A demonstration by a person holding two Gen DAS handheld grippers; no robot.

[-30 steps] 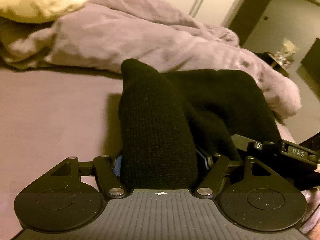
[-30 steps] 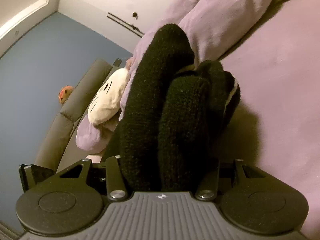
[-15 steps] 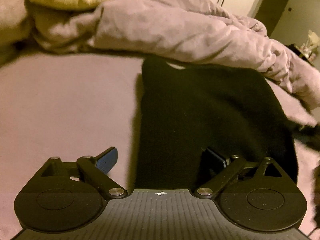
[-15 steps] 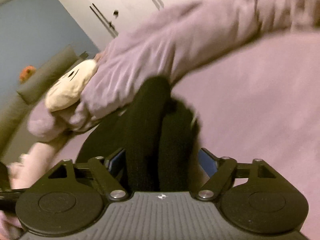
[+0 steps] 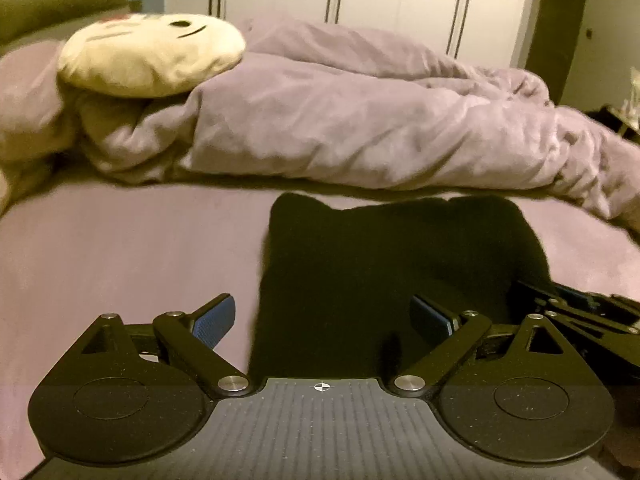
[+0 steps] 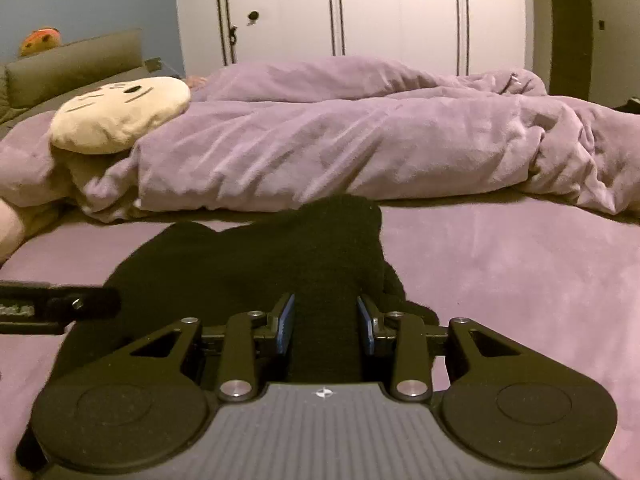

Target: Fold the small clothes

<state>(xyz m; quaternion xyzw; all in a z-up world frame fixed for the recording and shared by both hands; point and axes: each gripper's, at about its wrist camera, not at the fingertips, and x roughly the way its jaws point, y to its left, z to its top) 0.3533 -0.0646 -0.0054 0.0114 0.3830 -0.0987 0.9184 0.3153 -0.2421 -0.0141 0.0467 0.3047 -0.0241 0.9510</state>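
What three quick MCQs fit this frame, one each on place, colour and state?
1. Where is the cream plush cushion?
A. On the floor
B. On the duvet, at its left end
C. On top of the garment

2. What colour is the garment?
A. Black
B. White
C. Red

3. How is the garment?
A. Hanging from a hook
B. Buried under the duvet
C. Lying on the bed sheet

Answers: 1 B, it rests on the crumpled duvet in both views. 2 A, it is dark against the purple sheet. 3 C, it lies spread in front of the duvet.
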